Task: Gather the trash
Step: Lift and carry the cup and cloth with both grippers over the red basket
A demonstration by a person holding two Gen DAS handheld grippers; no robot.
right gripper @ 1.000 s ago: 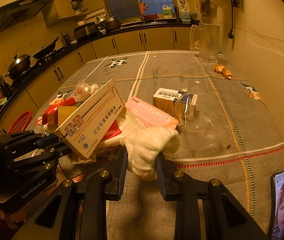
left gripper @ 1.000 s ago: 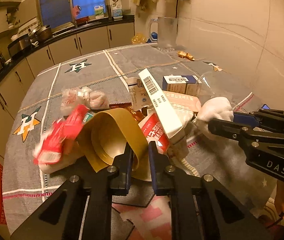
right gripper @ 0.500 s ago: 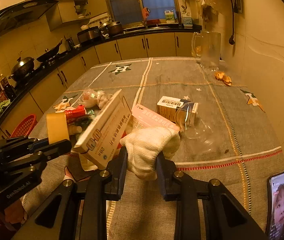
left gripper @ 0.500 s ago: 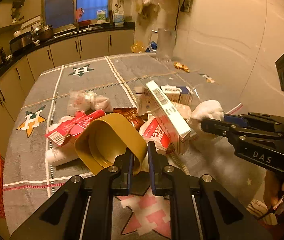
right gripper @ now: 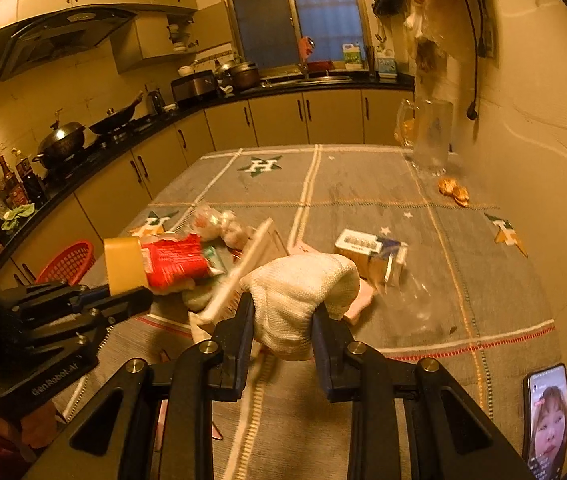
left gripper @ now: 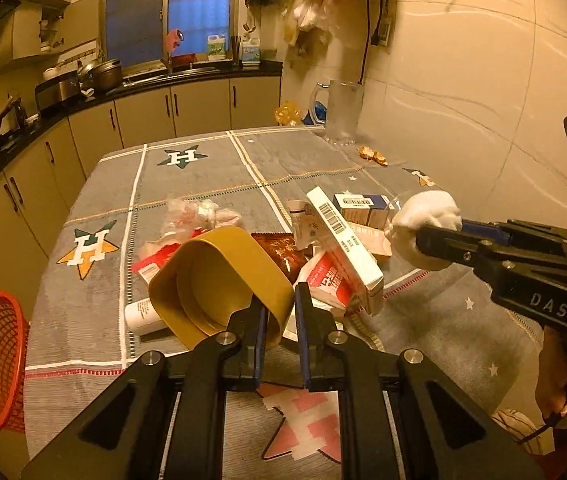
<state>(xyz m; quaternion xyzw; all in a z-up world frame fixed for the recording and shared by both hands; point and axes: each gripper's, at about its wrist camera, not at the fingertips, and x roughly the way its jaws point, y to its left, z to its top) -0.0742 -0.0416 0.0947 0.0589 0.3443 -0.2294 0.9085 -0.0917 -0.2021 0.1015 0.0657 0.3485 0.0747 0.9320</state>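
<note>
Left wrist view: the left gripper (left gripper: 277,312) has its jaws pinched nearly closed on the rim of a tilted yellow container (left gripper: 219,280), held above the litter pile (left gripper: 323,248) on the table (left gripper: 203,168). Beside the pile, the right gripper (right gripper: 283,320) clamps a white cloth wad (right gripper: 299,292), jaws partly apart around it.

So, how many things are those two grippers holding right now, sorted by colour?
Yellow: 1, the tub in the left gripper.
White: 1, the cloth wad in the right gripper.
Total: 2.
</note>
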